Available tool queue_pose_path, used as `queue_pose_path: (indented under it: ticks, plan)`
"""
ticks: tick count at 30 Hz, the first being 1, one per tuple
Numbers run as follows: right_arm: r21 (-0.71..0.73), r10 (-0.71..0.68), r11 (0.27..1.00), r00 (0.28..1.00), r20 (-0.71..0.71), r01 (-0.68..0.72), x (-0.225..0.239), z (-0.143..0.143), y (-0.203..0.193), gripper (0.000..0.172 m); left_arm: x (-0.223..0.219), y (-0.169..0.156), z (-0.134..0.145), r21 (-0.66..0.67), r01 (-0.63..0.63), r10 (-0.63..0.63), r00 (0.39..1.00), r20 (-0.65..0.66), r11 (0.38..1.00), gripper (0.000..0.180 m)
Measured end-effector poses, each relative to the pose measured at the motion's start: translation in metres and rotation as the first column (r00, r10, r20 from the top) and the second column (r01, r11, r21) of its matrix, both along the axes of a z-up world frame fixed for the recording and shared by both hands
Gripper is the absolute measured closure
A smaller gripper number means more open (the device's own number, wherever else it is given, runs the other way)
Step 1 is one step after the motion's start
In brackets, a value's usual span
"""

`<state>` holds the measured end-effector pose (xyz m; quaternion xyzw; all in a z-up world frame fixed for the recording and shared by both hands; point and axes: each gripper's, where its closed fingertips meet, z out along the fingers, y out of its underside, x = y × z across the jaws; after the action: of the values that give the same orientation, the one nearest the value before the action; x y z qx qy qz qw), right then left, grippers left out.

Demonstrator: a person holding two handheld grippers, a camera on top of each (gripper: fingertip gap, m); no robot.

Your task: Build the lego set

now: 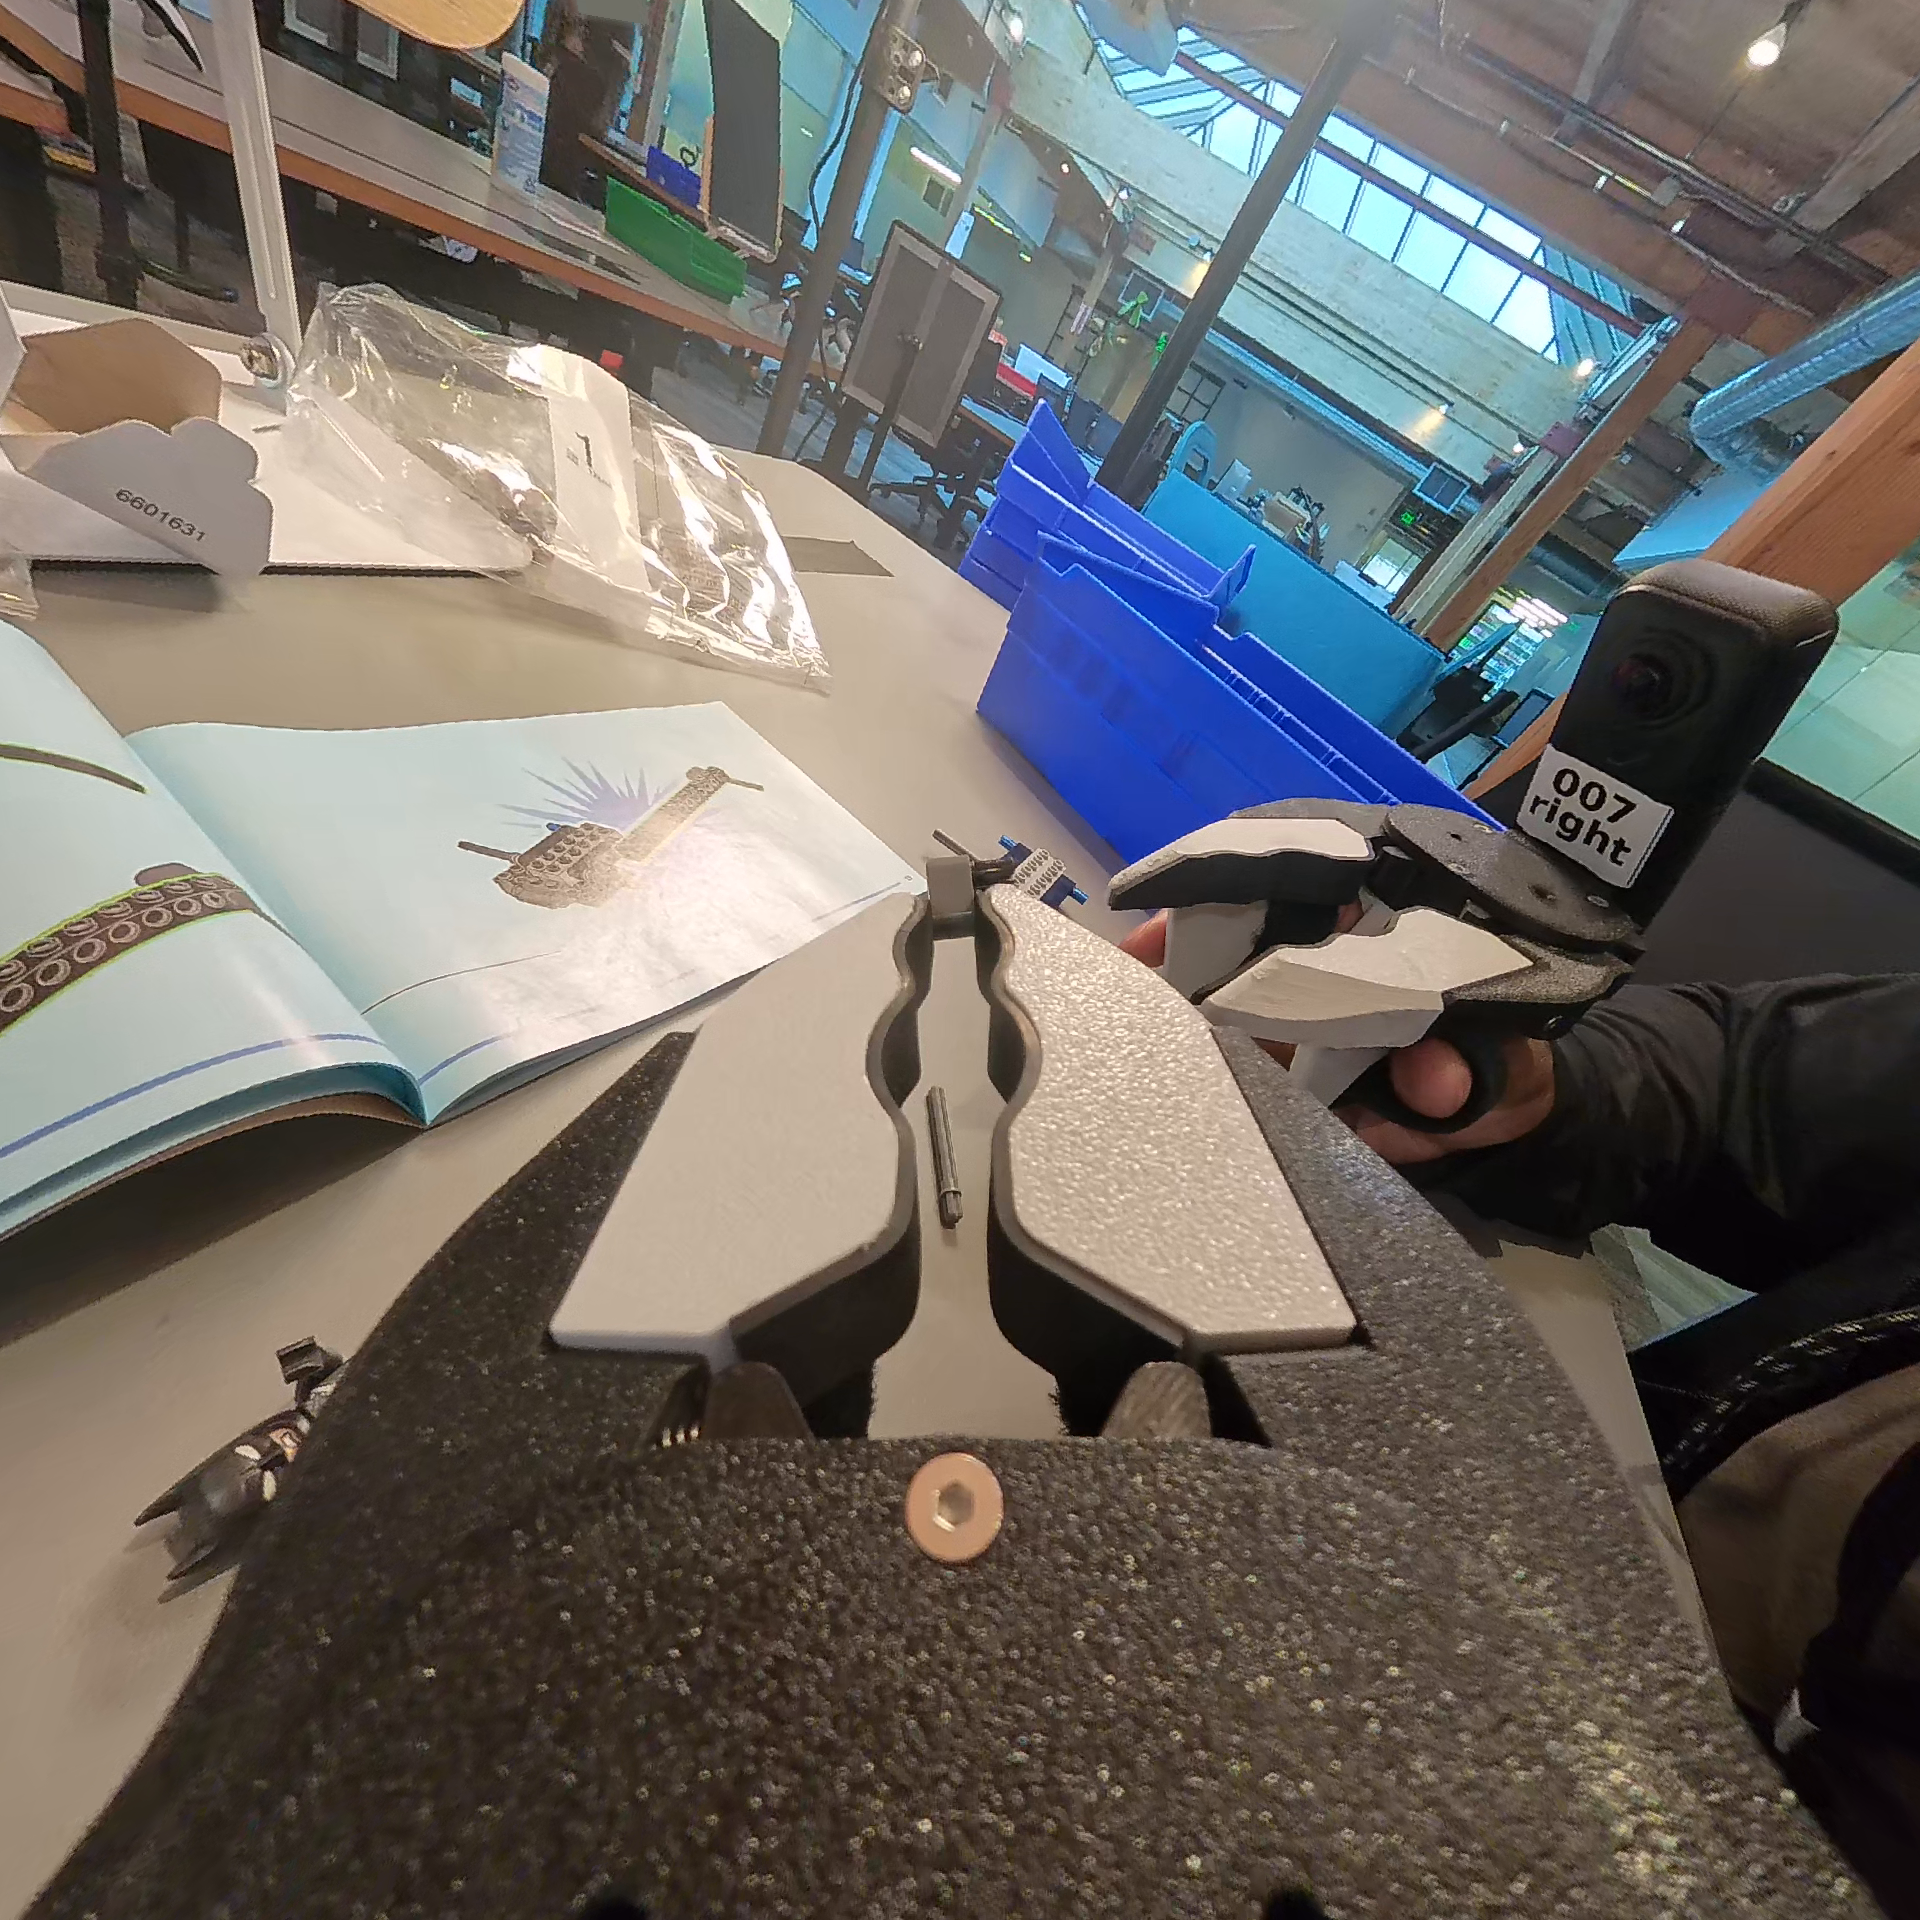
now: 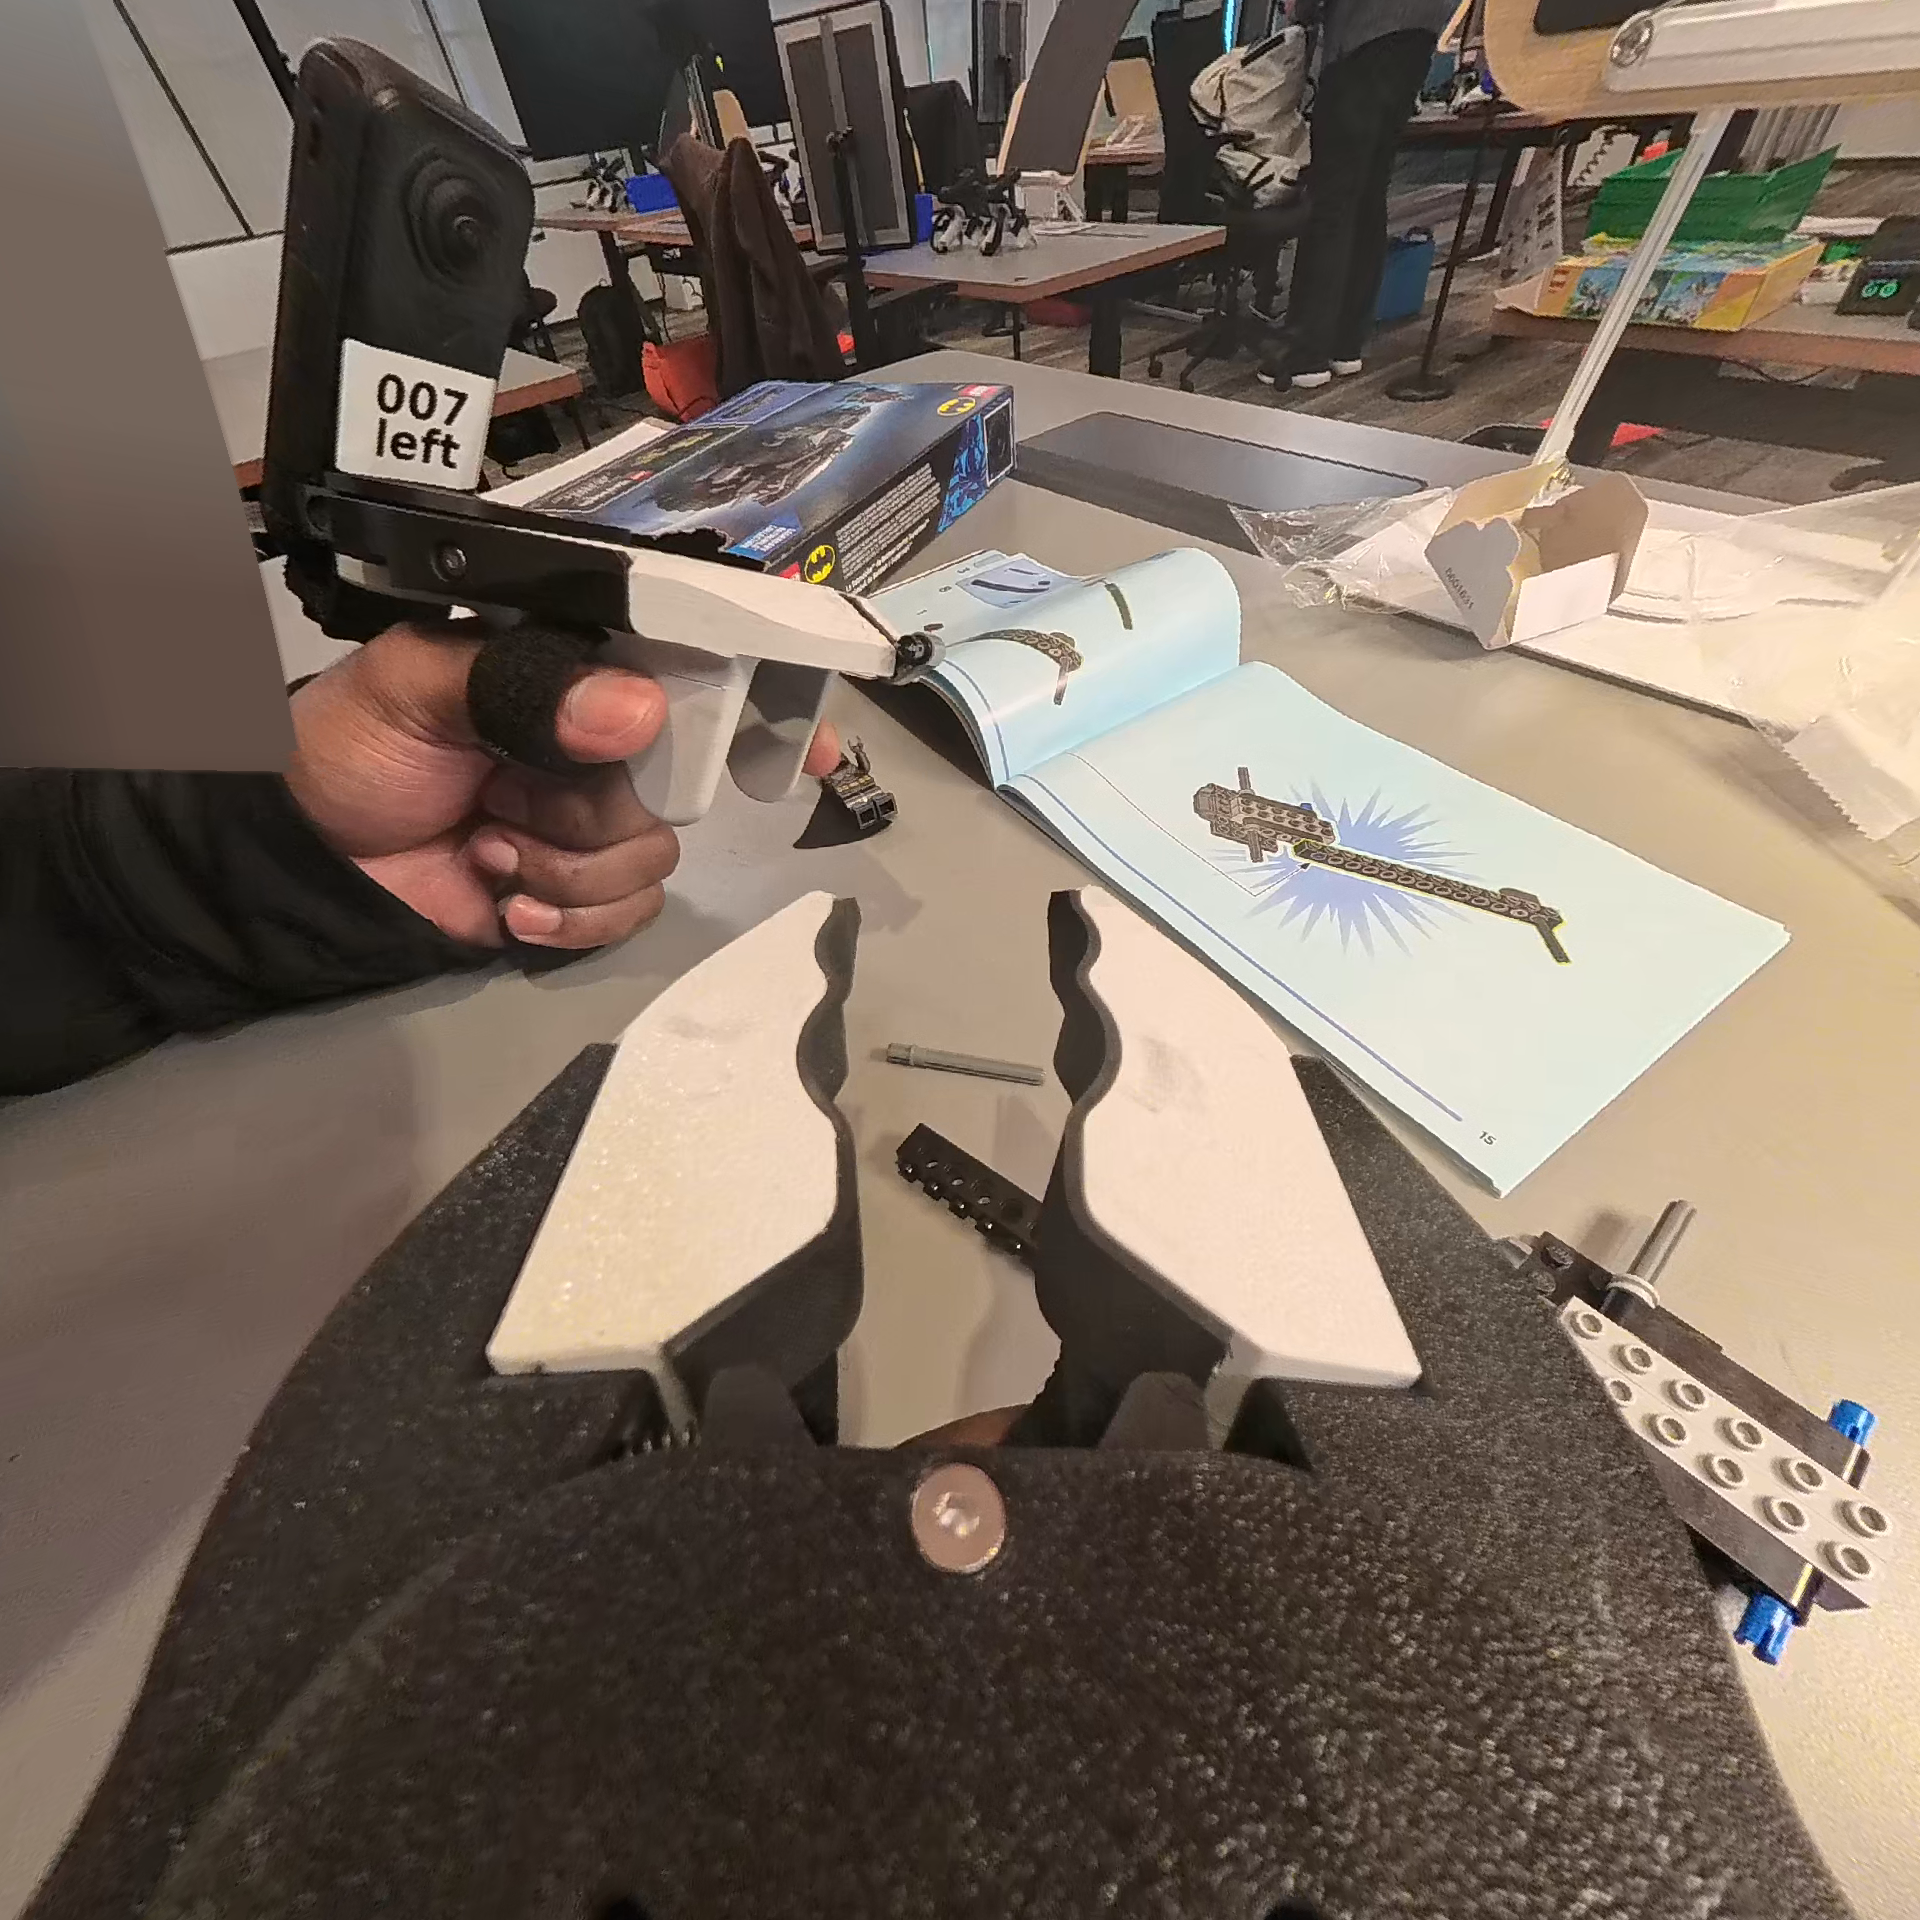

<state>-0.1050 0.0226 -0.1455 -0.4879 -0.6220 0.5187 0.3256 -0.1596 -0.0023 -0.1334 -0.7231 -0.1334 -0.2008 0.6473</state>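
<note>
Left wrist view looks over a grey tabletop (image 1: 852, 644), with blue bins (image 1: 1164, 665) at its far edge and an open instruction booklet (image 1: 436, 883) of pale blue pages, here the landmark. Beyond the booklet lie clear plastic bags (image 1: 582, 499) and a torn white carton (image 1: 135, 468); in the right wrist view a dark toy box (image 2: 831, 478) lies behind it. The left gripper (image 1: 954, 914), just off the booklet's right corner, is clenched on a small grey connector piece (image 1: 948, 888) with a dark pin through it. The right gripper (image 2: 951, 935) is released, its pads wide apart over bare tabletop beside the booklet's near edge. A grey-and-black studded brick assembly (image 2: 1725, 1444) with blue pins lies nearer the camera than the booklet. A black holed beam (image 2: 971, 1195) and a thin grey axle (image 2: 966, 1065) lie between the right gripper's fingers, untouched. A dark minifigure (image 2: 862, 795) lies left of the booklet.
</note>
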Motion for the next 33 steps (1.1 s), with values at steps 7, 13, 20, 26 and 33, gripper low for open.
queue_pose_path:
  ticks: [7,13,20,26,33]
  plan:
    - [0.003,0.0,1.0,1.0,-0.002,0.0,0.0,0.0,0.0,0.135,0.0,0.0,0.0,-0.001,0.001,-0.001,1.0,-0.002,1.0,0.173]
    - [0.009,-0.001,1.0,1.0,0.003,0.001,0.0,-0.001,-0.001,0.135,0.0,0.0,0.0,-0.001,0.0,0.0,1.0,-0.002,1.0,0.173]
    - [0.066,-0.053,0.997,0.996,0.071,0.048,-0.001,-0.012,0.008,0.136,-0.001,0.0,-0.002,-0.012,-0.008,0.008,1.0,-0.003,1.0,0.173]
    - [0.167,-0.052,0.986,0.954,0.296,0.003,0.002,-0.046,0.013,0.139,-0.001,0.0,-0.004,-0.035,-0.014,0.013,1.0,-0.011,0.999,0.173]
    - [0.249,-0.026,0.967,0.958,0.284,-0.047,-0.008,-0.038,0.007,0.139,0.001,-0.001,-0.008,-0.063,-0.009,0.009,1.0,-0.009,0.998,0.173]
